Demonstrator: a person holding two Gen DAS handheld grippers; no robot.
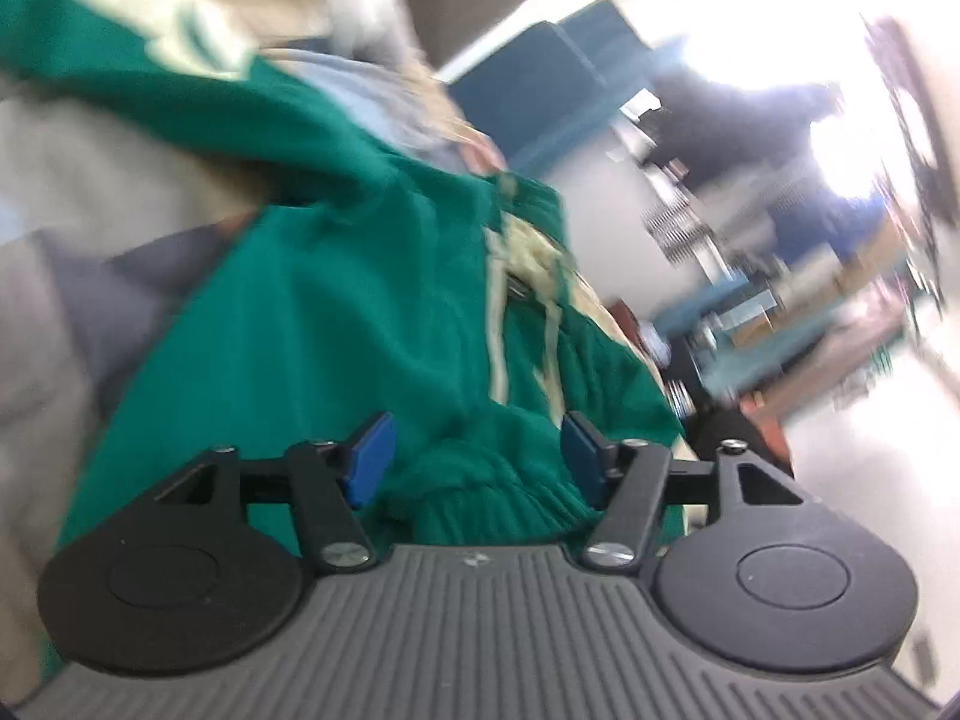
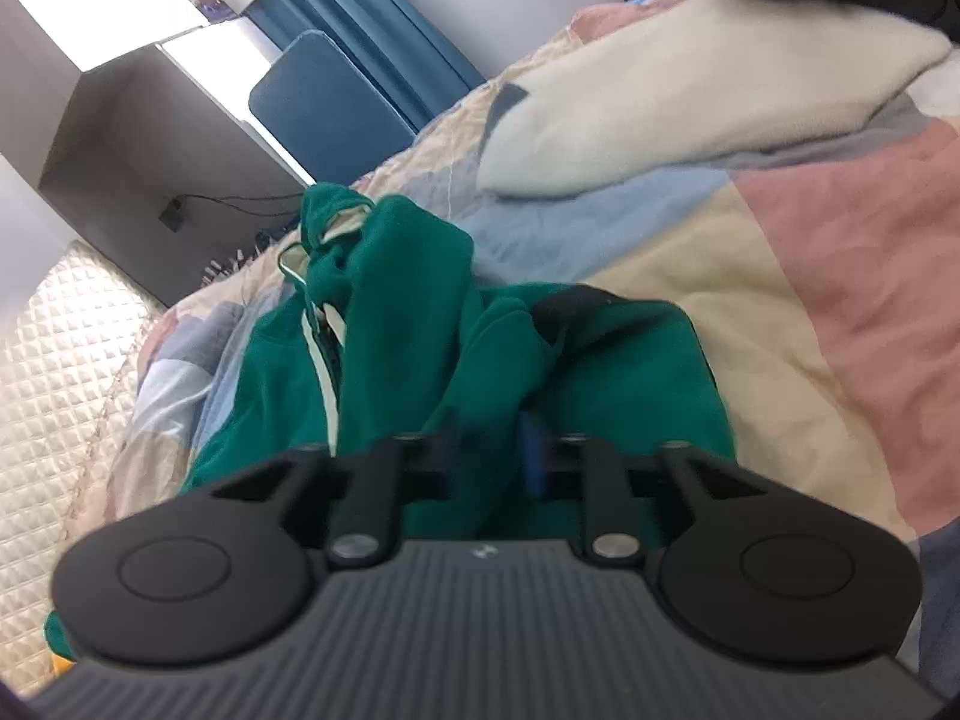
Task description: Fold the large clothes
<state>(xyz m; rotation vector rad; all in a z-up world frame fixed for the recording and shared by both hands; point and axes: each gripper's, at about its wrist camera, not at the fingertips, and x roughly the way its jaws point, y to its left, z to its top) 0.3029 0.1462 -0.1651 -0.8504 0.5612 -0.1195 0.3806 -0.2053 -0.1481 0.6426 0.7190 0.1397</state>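
**Blur and cut edges**

The left wrist view is smeared: the room [image 1: 780,240] behind is unreadable, and the lettering [image 1: 162,18] on the green garment [image 1: 336,312] is cut off at the top edge. In the right wrist view the right gripper [image 2: 495,450] blurs, its left pad hidden in cloth.

The green hoodie [image 2: 630,384] is soft matt fleece with ribbed knit cuffs, the patchwork quilt [image 2: 840,276] smooth cotton-like cloth, the cream blanket [image 2: 690,102] fuzzy.
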